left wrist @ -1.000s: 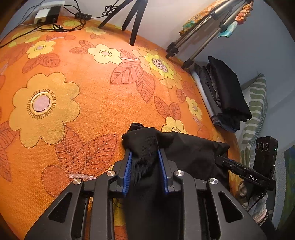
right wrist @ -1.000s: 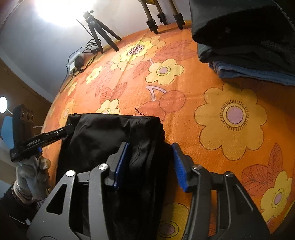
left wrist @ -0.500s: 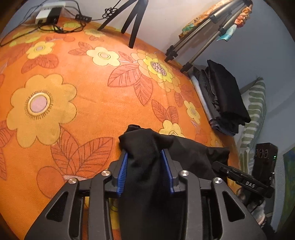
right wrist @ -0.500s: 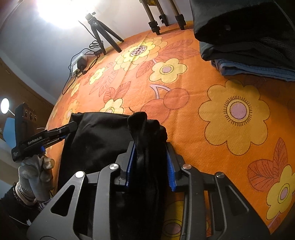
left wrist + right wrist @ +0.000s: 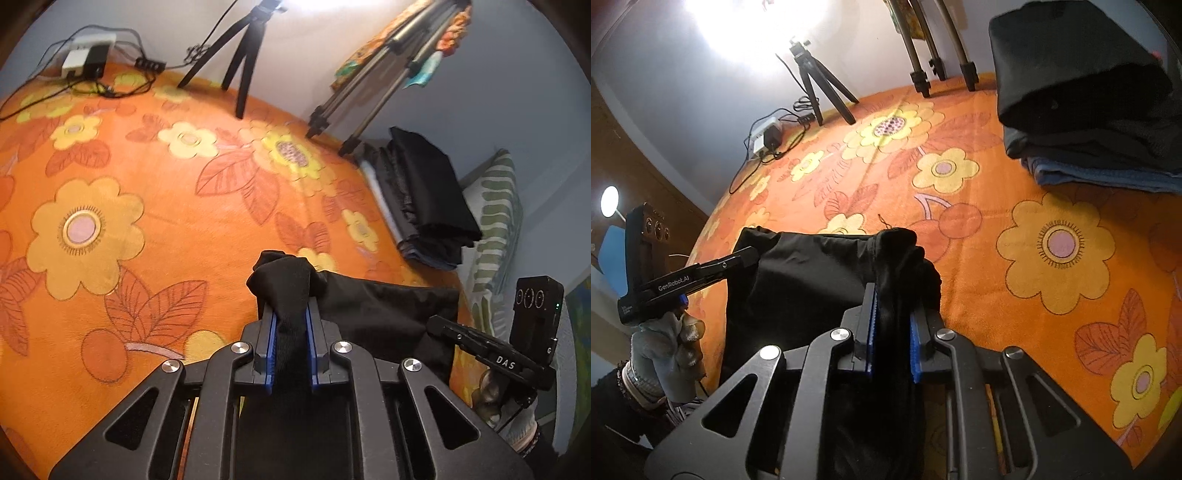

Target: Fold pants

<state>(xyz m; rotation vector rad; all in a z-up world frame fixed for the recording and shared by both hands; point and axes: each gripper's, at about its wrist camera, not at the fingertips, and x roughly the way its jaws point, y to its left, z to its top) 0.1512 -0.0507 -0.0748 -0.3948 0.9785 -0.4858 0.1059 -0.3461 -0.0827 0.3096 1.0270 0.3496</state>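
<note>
Fabric of the black pants (image 5: 373,314) bunched between both pairs of blue-padded fingers. Left gripper (image 5: 290,334) and right gripper (image 5: 892,328) had just closed on adjacent corners, the pants lying over the orange flowered blanket (image 5: 155,206), near the folded stack (image 5: 1086,110).

Under my tongs is an orange blanket (image 5: 155,280) with yellow flowers. On it lie the black pants (image 5: 812,280), a stack of folded clothes (image 5: 1086,110), two tripods (image 5: 236,62), a power strip (image 5: 85,61) with cables.
</note>
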